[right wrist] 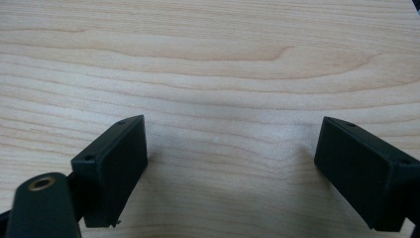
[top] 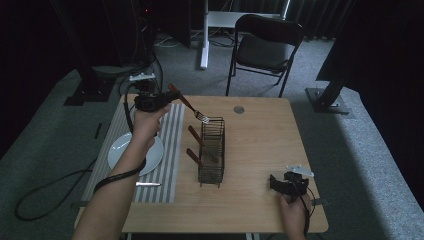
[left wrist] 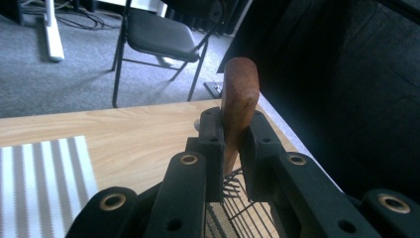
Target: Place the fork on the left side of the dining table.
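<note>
My left gripper (top: pixel 166 98) is raised over the far left of the table, shut on the wooden handle of a fork (top: pixel 192 110). The fork's tines hang just above the top rim of a black wire rack (top: pixel 212 150). Two other wooden-handled utensils (top: pixel 194 135) stick out of the rack's left side. In the left gripper view the brown handle (left wrist: pixel 239 106) stands upright between the shut jaws of the left gripper (left wrist: pixel 233 144), with the rack's wires (left wrist: pixel 240 206) below. My right gripper (top: pixel 274 181) rests low at the table's front right, and in its own view the right gripper (right wrist: pixel 230 163) is open over bare wood.
A striped placemat (top: pixel 172 145) lies left of the rack, bearing a white plate (top: pixel 116 150) and a metal knife (top: pixel 148 184). A black folding chair (top: pixel 267 45) stands beyond the table's far edge. A round grommet (top: pixel 239 109) sits near the far edge.
</note>
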A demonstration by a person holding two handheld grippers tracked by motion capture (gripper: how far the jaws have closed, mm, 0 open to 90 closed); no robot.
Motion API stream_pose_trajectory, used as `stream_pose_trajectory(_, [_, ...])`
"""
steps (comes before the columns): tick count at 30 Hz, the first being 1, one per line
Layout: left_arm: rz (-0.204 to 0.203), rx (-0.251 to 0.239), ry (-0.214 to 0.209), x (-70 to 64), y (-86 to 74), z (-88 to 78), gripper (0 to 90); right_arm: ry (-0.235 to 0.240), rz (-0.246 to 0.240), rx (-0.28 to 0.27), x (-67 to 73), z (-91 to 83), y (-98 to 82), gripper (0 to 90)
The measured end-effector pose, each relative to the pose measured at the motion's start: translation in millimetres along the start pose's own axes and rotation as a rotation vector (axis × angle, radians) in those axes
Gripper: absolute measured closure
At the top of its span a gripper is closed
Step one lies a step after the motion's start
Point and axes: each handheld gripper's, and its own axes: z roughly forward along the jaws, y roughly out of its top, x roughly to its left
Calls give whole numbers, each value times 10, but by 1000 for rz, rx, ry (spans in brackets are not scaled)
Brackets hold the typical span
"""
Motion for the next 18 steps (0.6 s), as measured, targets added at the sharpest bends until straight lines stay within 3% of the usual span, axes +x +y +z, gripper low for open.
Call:
stream_pose_trajectory(7, [-17,-17,32,173,3,-169,806,0,0,0,0,0,0,126])
stream_pose_trajectory(18, [-86,-61,72,542,-68,-312,805,0,0,1,0,0,-1,126])
